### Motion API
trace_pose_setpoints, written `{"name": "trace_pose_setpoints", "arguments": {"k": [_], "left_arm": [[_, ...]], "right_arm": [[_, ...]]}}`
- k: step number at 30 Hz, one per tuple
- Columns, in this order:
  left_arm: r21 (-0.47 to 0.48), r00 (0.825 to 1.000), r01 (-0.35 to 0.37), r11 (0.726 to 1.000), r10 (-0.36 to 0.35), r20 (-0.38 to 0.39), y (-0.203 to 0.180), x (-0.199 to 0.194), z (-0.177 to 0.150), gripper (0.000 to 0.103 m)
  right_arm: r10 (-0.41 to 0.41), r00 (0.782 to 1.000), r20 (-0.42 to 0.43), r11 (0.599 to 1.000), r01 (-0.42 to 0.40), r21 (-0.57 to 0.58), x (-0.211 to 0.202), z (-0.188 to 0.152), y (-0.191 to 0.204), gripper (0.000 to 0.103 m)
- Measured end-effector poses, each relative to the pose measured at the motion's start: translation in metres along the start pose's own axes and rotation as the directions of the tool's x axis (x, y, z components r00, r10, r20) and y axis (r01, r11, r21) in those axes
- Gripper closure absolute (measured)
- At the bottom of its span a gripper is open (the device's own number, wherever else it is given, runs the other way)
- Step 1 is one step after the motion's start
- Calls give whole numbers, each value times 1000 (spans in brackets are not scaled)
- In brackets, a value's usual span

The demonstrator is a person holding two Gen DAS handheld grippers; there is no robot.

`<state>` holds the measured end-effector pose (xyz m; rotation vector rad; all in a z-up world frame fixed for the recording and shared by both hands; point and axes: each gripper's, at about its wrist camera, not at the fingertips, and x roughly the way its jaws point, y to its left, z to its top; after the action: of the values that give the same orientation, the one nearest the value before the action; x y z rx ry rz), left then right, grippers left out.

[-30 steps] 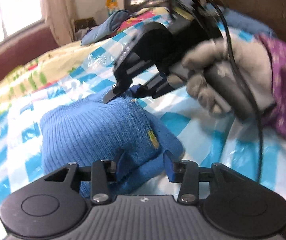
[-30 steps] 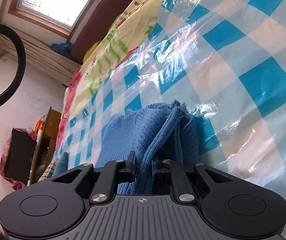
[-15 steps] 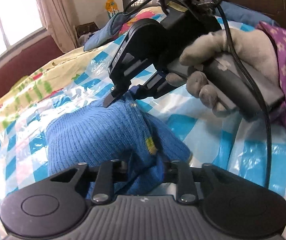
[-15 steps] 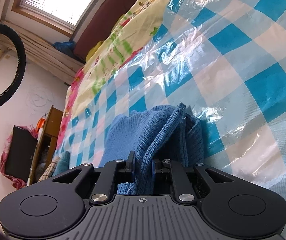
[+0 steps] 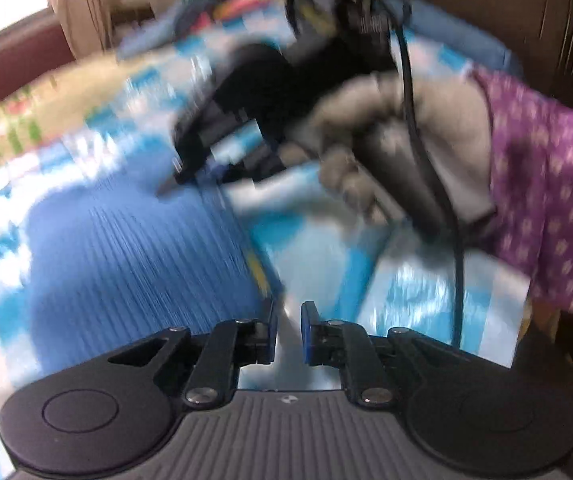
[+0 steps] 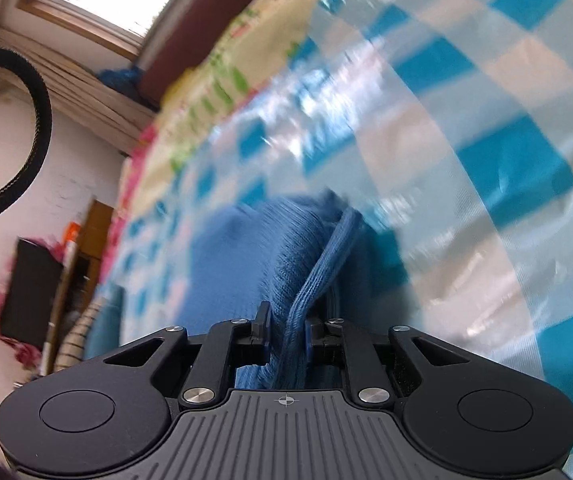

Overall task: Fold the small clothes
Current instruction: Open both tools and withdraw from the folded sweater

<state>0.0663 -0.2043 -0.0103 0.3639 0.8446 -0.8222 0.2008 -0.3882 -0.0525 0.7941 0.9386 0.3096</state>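
The blue knitted garment (image 5: 138, 264) lies on the checked plastic sheet (image 6: 486, 184). The left gripper (image 5: 286, 328) is closing with nothing visible between its jaws. The right gripper (image 6: 286, 332) is loosening around a fold. That fold could slip out and the garment spread open again.

sweater (image 5: 138, 264): blue ribbed knit, yellow spot | sheet (image 6: 506, 128): blue-and-white check, glossy | sleeve (image 5: 546, 184): purple with pale flowers | glove (image 5: 438, 120): grey | quilt (image 6: 222, 76): yellow, green-pink print
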Motion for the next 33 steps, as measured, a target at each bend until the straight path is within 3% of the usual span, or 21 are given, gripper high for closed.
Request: {"name": "trace_pose_setpoints", "arguments": {"k": [5,11,15,20,23,25,27,30,33], "left_arm": [[-14,998,61,998,-61,6,1,-11,-9,85],[-72,987,119,990,-111,112,17,-52,-7,83],[-88,983,70,994,-53,178,33,-69,-10,76],[-196,981,3,981,35,190,67,-65,-21,76],[-247,983,-72,966,110,147,84,-56,-33,76],[-292,991,-70,954,100,87,95,-48,-47,76],[-343,995,-35,939,63,72,102,-41,-61,76],[-356,996,-51,933,75,53,98,-40,-75,76],[-388,994,-17,921,57,90,99,-56,-86,76]], "right_arm": [[0,999,47,1000,0,5,-13,-1,-1,83],[-63,988,139,997,69,-40,-42,-2,15,83],[-55,982,183,992,75,-102,-61,-19,37,82],[10,997,78,977,6,-213,-58,-60,68,79],[-89,996,20,959,91,-268,-46,-76,67,82],[-239,970,37,907,237,-349,-35,-83,63,92],[-310,950,39,877,302,-375,-25,-81,56,95],[-312,950,26,903,305,-304,-27,-73,52,95],[-328,944,42,885,323,-335,-34,-77,68,85]]}}
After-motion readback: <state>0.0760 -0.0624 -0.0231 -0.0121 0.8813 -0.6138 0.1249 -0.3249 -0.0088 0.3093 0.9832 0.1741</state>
